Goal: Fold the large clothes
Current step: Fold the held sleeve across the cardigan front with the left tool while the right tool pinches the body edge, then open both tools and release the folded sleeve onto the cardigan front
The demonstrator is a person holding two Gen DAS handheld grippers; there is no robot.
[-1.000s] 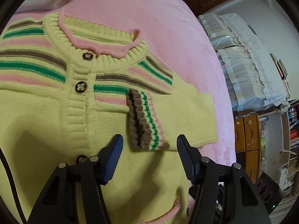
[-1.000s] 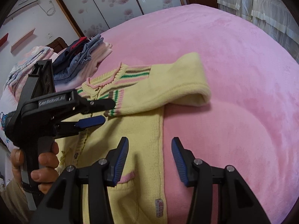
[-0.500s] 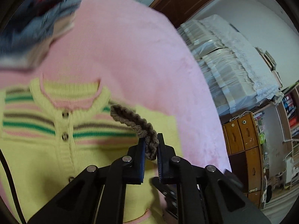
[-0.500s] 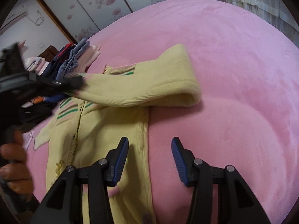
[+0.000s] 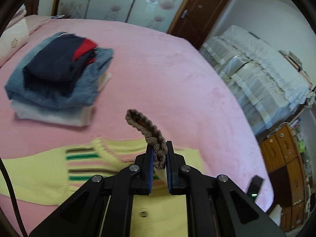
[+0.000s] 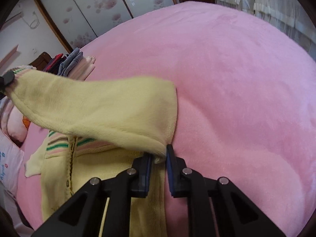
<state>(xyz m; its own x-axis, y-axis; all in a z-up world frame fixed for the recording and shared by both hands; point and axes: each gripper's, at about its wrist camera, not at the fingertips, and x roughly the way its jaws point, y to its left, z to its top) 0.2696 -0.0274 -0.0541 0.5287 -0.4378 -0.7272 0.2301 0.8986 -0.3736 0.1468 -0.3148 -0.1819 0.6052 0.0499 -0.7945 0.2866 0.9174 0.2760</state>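
A pink plush blanket (image 5: 177,75) is spread over the bed and serves as the working surface. Sliding wardrobe doors with a floral print (image 5: 118,0), a brown wooden door (image 5: 199,9), a sofa under a lace-edged cover (image 5: 256,73) and a wooden cabinet (image 5: 286,158) are seen around it. A stack of folded clothes (image 5: 57,75) lies on the blanket beyond the garment, well apart from the tongs.

The yellow knitted cardigan (image 6: 102,169), striped in green, brown and pink, lies flat on the blanket. Its sleeve (image 6: 98,108) is lifted clear of the body. The left gripper (image 5: 159,158) is clamped tight on the brown ribbed cuff (image 5: 150,134), which sticks up between the blue pads. The right gripper (image 6: 159,158) has just been closing; its jaws are nearly together, with a fold of yellow knit at the sleeve's base pinched between them.

The cardigan's lower part is hidden behind the gripper bodies in both views. The stripes are motion-blurred in the left wrist view. In the right wrist view the left gripper is cut off at the frame's edge.
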